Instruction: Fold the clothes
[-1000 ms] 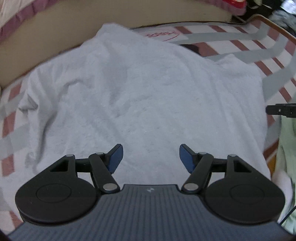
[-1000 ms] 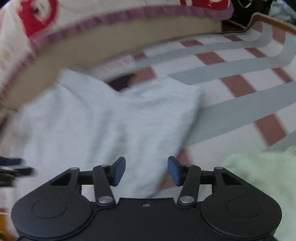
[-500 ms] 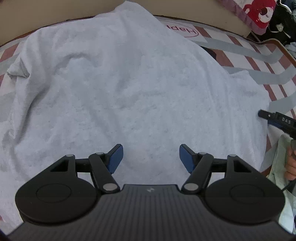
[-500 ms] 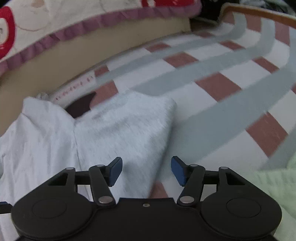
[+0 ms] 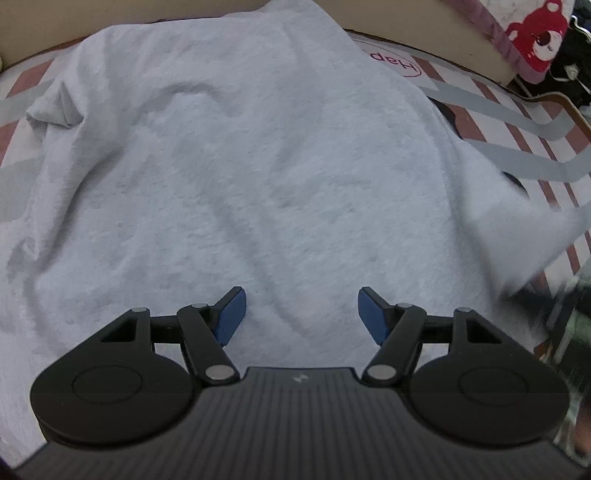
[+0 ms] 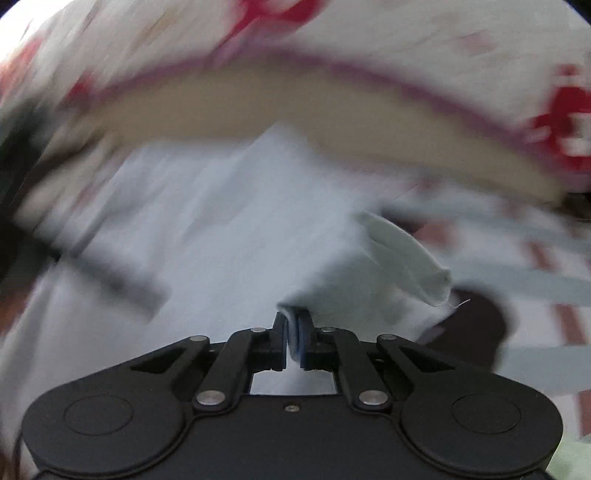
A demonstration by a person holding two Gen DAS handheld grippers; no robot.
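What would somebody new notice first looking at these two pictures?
A big pale grey garment fills the left wrist view, spread over a red and grey striped sheet, with the left gripper open above it. In the blurred right wrist view, the right gripper is pinched shut on a fold of that cloth. A red bear print sits top right.

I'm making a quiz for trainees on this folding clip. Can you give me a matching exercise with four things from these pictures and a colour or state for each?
Things:
1. left gripper
2. right gripper
3. shirt
4. bear print

States or colours:
A. red
B. jaws wide apart, holding nothing
C. pale grey, spread over the striped sheet
D. jaws closed on a fold of cloth

Pairs: 1-B, 2-D, 3-C, 4-A
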